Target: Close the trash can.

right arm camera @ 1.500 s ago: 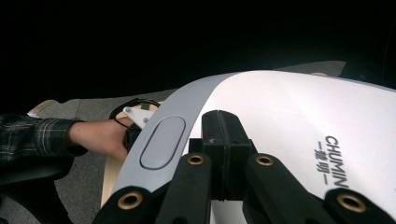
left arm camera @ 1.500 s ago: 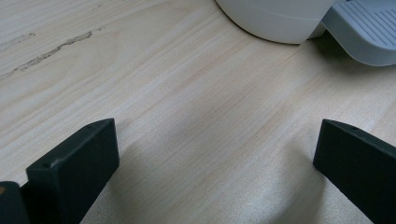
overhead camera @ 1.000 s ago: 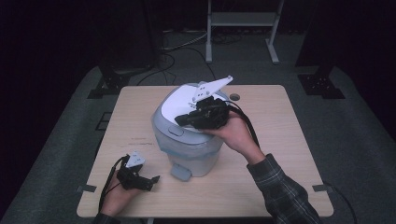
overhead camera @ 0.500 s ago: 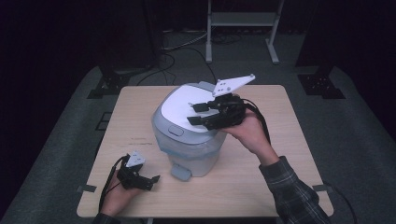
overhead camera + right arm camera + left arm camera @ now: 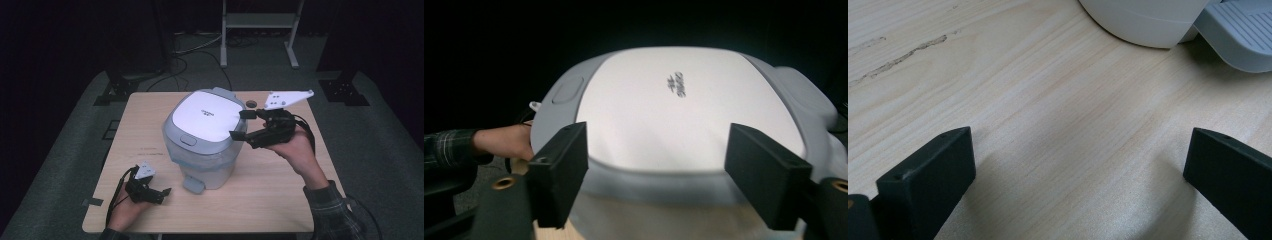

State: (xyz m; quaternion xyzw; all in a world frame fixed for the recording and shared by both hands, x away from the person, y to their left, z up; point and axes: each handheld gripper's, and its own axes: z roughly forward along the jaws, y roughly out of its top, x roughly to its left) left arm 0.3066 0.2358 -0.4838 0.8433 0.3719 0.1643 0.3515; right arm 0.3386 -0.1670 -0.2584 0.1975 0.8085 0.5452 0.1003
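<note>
A pale grey cooker [image 5: 200, 150] with a shut white lid [image 5: 207, 117] stands mid-table. My right gripper [image 5: 239, 124] hovers at its right side and points left at the lid's edge. Its jaws have just been opening and stand open with nothing between them. In the right gripper view the lid [image 5: 674, 110] lies beyond the right gripper [image 5: 656, 175]. My left gripper [image 5: 161, 195] rests on the table's front left, open. In the left gripper view its jaws frame bare wood around the left gripper [image 5: 1078, 170], with the cooker's base [image 5: 1143, 20] farther off.
A grey tab [image 5: 193, 184] sticks out at the cooker's front foot, also seen as the grey tab [image 5: 1243, 35]. A small dark disc [image 5: 251, 104] lies behind the cooker. The wooden table [image 5: 280, 195] stands on dark floor with cables and stands behind.
My right gripper has drawn back to the right, off the top of the lid to its right edge, and its jaws have opened. The left hand has stayed put.
</note>
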